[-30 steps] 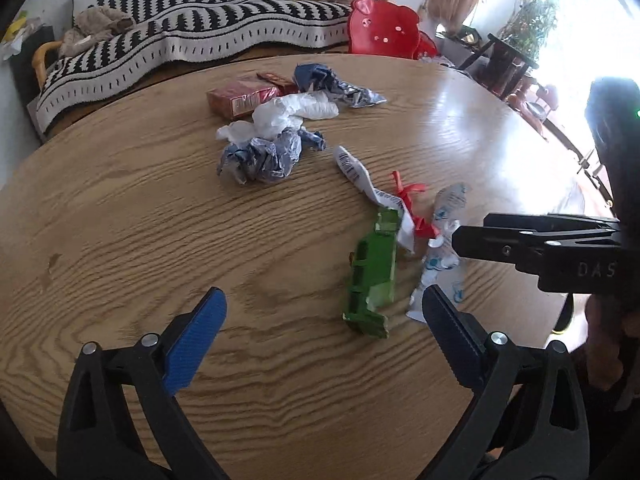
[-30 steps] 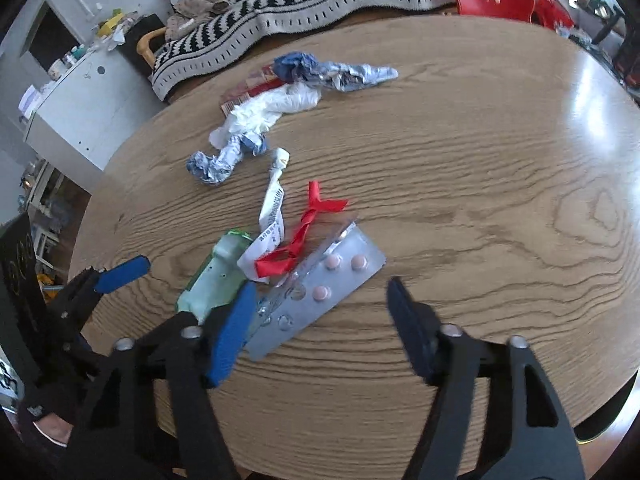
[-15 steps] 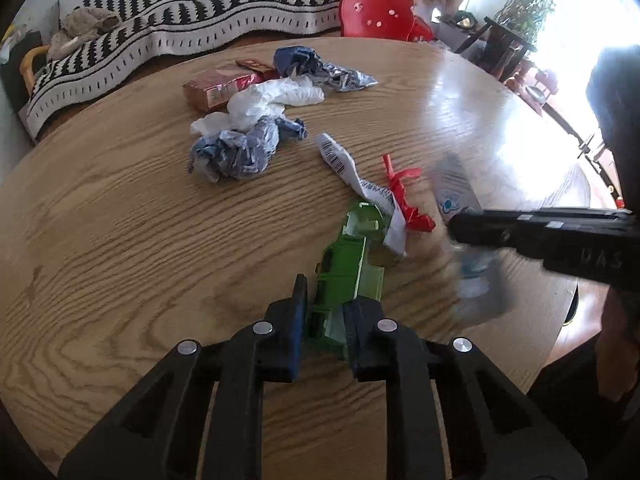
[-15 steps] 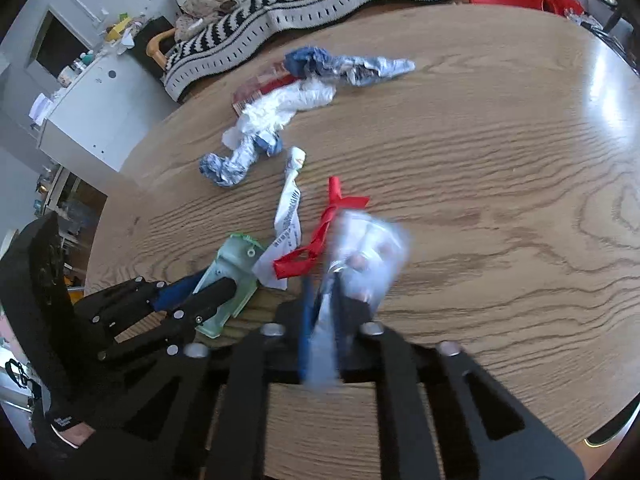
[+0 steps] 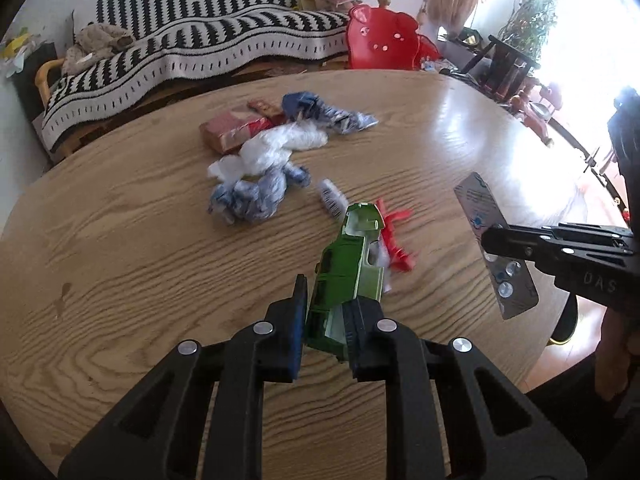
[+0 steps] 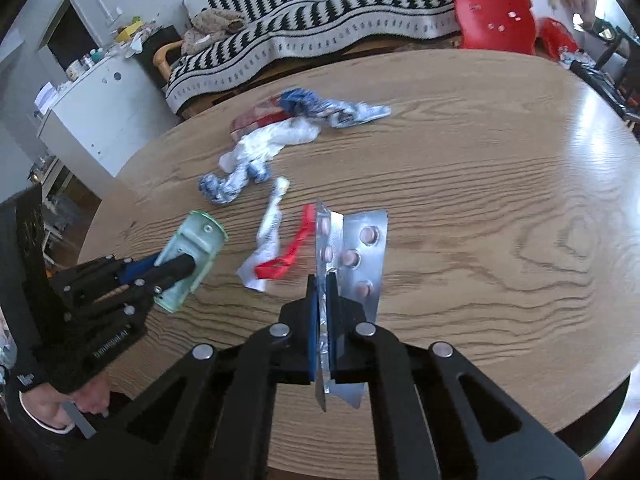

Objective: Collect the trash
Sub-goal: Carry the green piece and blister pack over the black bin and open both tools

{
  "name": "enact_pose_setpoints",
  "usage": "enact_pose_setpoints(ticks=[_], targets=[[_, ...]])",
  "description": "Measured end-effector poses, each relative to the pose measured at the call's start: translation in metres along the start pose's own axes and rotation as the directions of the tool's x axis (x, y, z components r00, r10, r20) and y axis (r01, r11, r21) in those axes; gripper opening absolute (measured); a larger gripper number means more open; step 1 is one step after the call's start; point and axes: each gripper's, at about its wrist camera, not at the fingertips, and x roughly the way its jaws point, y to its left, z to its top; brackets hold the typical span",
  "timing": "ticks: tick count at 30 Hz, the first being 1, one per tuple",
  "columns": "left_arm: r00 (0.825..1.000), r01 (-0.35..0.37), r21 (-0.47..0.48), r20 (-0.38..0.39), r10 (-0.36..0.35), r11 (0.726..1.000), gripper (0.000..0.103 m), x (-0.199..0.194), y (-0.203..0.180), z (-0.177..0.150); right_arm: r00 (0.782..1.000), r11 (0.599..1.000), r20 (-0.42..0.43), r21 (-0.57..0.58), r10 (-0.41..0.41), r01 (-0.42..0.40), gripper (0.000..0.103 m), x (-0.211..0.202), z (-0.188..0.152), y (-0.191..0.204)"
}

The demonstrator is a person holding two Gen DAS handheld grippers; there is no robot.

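Nearest in the left wrist view, the left gripper (image 5: pixel 325 322) is clamped on the near end of the green plastic toy-car shell (image 5: pixel 347 264), which a second ago lay flat on the round wooden table (image 5: pixel 120 240) between wide-open fingers; now the shell is tilted up off the wood. The right gripper (image 6: pixel 323 312), open over the table a second ago, is closed on the silver blister pack of pink pills (image 6: pixel 356 256) and holds it upright above the tabletop, no longer lying flat.

Just beyond, the red ribbon (image 6: pixel 294 250) and the white printed paper strip (image 6: pixel 269 236) lie on the table. Farther off sit the crumpled blue-and-white wrapper (image 5: pixel 256 196), the white plastic bag (image 5: pixel 276 146), the red cardboard packet (image 5: pixel 234 130) and another blue crumpled wrapper (image 5: pixel 324 114), unmoved.
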Motion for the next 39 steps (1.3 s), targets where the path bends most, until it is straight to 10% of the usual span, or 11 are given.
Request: enact_pose_setpoints(ticks=[12, 24, 31, 39], targets=[[0.98, 0.191, 0.171, 0.026, -0.198, 0.967, 0.017, 0.007, -0.151, 0.045, 0.965, 0.962, 0.132, 0.186, -0.227, 0.201, 0.005, -0.099, -0.034, -0.133], [0.878, 0.469, 0.382, -0.106, -0.467, 0.796, 0.017, 0.047, -0.368, 0.028, 0.884, 0.788, 0.096, 0.504, -0.458, 0.353, 0.005, -0.191, -0.132, -0.296], [0.845, 0.534, 0.448, -0.25, -0.473, 0.717, 0.017, 0.093, -0.448, -0.009, 0.916, 0.702, 0.0, 0.642, -0.402, 0.308, 0.005, -0.197, -0.183, -0.365], [0.841, 0.54, 0.434, -0.317, -0.439, 0.721, 0.017, 0.123, -0.468, -0.021, 0.925, 0.699, -0.01, 0.652, -0.38, 0.294, 0.005, -0.198, -0.185, -0.377]])
